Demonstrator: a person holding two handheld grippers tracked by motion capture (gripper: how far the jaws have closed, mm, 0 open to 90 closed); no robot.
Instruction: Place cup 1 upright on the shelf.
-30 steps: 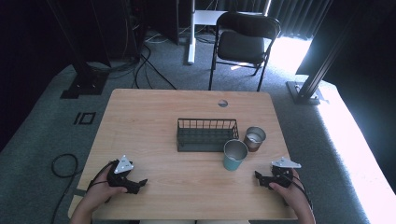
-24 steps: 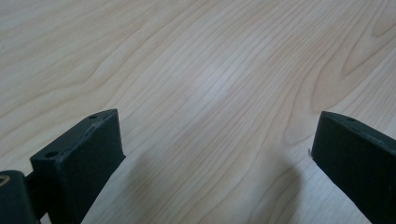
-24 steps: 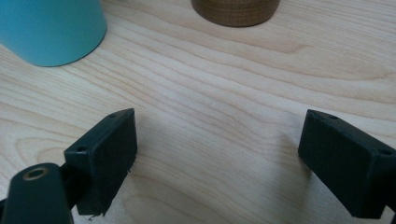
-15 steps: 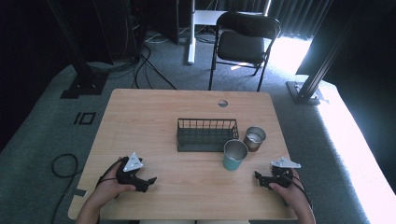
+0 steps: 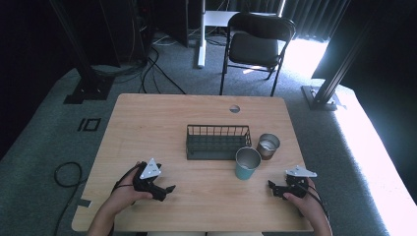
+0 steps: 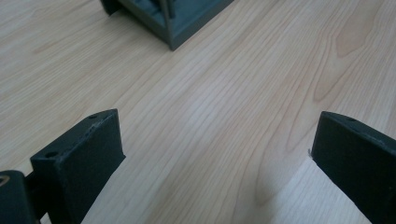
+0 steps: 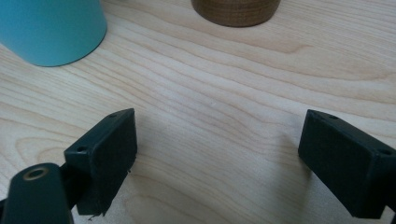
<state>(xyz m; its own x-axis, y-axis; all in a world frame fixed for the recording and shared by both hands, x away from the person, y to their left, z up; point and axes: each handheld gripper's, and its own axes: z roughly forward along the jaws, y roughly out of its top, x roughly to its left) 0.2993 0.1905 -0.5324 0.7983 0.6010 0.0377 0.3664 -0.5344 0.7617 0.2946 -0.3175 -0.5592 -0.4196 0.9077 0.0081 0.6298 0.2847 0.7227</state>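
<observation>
On the wooden table (image 5: 147, 123), a dark wire basket (image 5: 218, 142) sits at centre. The teal cup (image 5: 247, 163) stands at its five o'clock (brown cup (image 5: 268, 146) at three). The left gripper (image 5: 167, 189) and right gripper (image 5: 272, 188) rest low, jaws spread, empty.

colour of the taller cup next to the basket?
Teal outside, with a metallic rim: the taller cup. Clearest in the high view.

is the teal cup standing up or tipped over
Upright. The teal cup stands on its base on the table beside the wire basket, its round open rim facing up in the high view.
</observation>
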